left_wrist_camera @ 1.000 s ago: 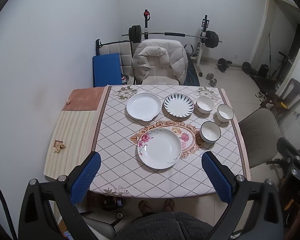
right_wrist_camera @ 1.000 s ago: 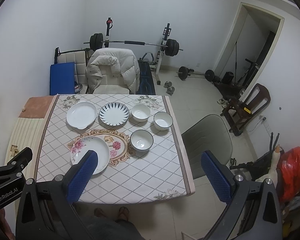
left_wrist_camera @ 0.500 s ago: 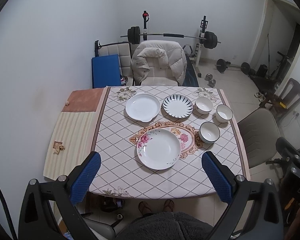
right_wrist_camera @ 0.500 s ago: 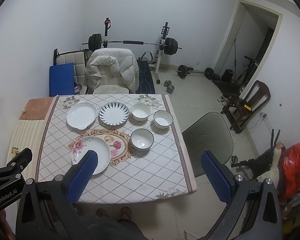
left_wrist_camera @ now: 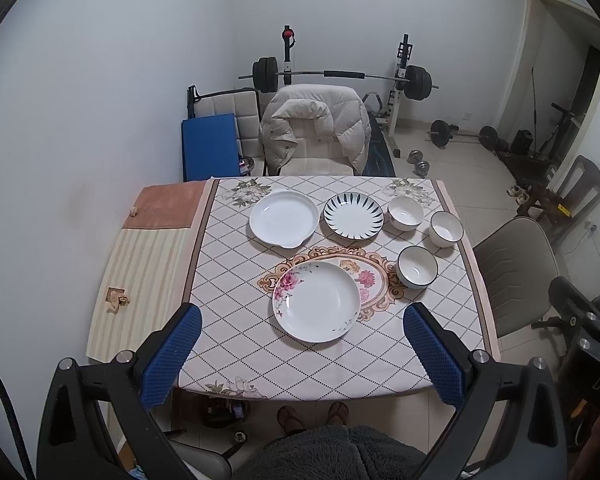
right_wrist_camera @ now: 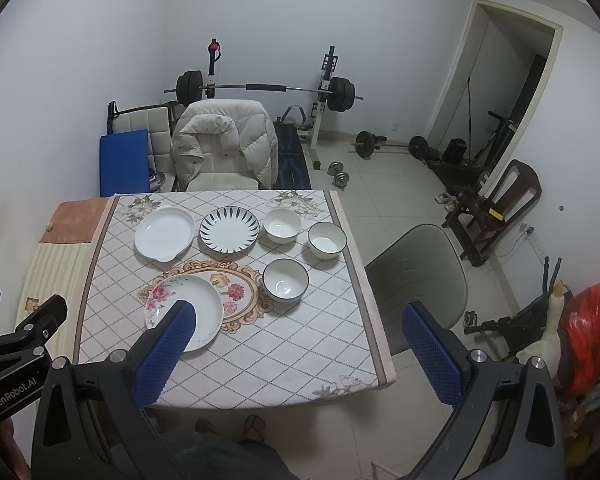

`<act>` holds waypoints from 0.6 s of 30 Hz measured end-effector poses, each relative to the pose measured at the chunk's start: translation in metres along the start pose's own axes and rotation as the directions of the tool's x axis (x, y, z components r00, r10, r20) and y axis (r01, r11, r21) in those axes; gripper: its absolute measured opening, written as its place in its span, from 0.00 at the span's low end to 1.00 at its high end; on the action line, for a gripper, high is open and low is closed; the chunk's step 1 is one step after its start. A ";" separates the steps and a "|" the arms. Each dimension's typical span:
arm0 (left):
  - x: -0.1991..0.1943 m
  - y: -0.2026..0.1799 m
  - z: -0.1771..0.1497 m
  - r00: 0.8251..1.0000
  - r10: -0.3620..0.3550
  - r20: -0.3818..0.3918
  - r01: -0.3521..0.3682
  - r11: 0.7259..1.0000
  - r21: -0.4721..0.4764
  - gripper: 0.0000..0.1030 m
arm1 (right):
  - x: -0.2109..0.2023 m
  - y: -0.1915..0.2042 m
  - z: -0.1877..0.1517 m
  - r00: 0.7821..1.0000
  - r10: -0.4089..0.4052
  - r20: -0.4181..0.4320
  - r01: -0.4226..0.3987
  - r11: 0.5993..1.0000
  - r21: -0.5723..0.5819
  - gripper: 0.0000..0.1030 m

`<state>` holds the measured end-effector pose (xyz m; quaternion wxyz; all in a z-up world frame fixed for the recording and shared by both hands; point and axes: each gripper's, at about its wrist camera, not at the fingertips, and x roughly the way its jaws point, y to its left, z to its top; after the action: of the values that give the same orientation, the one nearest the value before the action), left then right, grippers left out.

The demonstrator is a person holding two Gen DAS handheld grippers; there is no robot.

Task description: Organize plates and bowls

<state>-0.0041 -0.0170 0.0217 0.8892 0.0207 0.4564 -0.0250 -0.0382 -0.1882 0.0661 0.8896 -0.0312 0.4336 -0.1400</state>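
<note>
**Both tongs high above an untouched table**

Held well above the table (left_wrist_camera: 228, 344), both grippers spread wide and empty: left gripper (left_wrist_camera: 302, 354), right gripper (right_wrist_camera: 300, 354). Nothing stacked yet, by the look of it.

Straight ahead and below the left gripper: the floral plate (left_wrist_camera: 316, 302), nearest piece to the near edge. Beyond it, a plain white plate (left_wrist_camera: 284, 218) beside a blue-striped plate (left_wrist_camera: 354, 216). Off to the right, three bowls apart from one another: a dark-rimmed bowl (left_wrist_camera: 417, 267) near the floral plate, two white bowls (left_wrist_camera: 405, 213) (left_wrist_camera: 446, 229) farther back. Round ware, so no long axis to line up with. Probably plates for the left gripper, bowls for the right.

From the right wrist view, bowls nearer centre, floral plate (right_wrist_camera: 204, 300) partly hidden behind a blue pad (right_wrist_camera: 164, 356); only there, the left tool's body at the left edge. Only in the left view, every dish unobstructed.
</note>
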 end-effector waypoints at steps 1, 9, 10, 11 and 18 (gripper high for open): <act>0.000 0.001 0.000 1.000 -0.001 0.002 0.001 1.000 0.000 1.00 | -0.002 0.000 0.001 1.000 0.000 0.001 0.000 1.000 0.003 1.00; 0.001 -0.001 0.001 1.000 0.001 0.012 -0.001 1.000 0.001 1.00 | -0.004 -0.002 0.005 1.000 0.006 0.007 -0.006 1.000 0.012 1.00; 0.001 -0.002 0.001 1.000 0.001 0.013 -0.001 1.000 0.002 1.00 | -0.004 -0.002 0.005 1.000 0.007 0.007 -0.008 1.000 0.013 1.00; 0.001 -0.001 0.002 1.000 0.000 0.012 0.000 1.000 0.002 1.00 | -0.003 -0.001 0.005 1.000 0.007 0.008 -0.007 1.000 0.013 1.00; 0.002 -0.003 0.002 1.000 0.000 0.016 0.000 1.000 -0.002 1.00 | -0.002 -0.002 0.004 1.000 0.014 0.008 -0.014 1.000 0.014 1.00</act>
<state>-0.0018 -0.0205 0.0212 0.8929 0.0196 0.4491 -0.0245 -0.0364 -0.1897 0.0706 0.8924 -0.0224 0.4295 -0.1366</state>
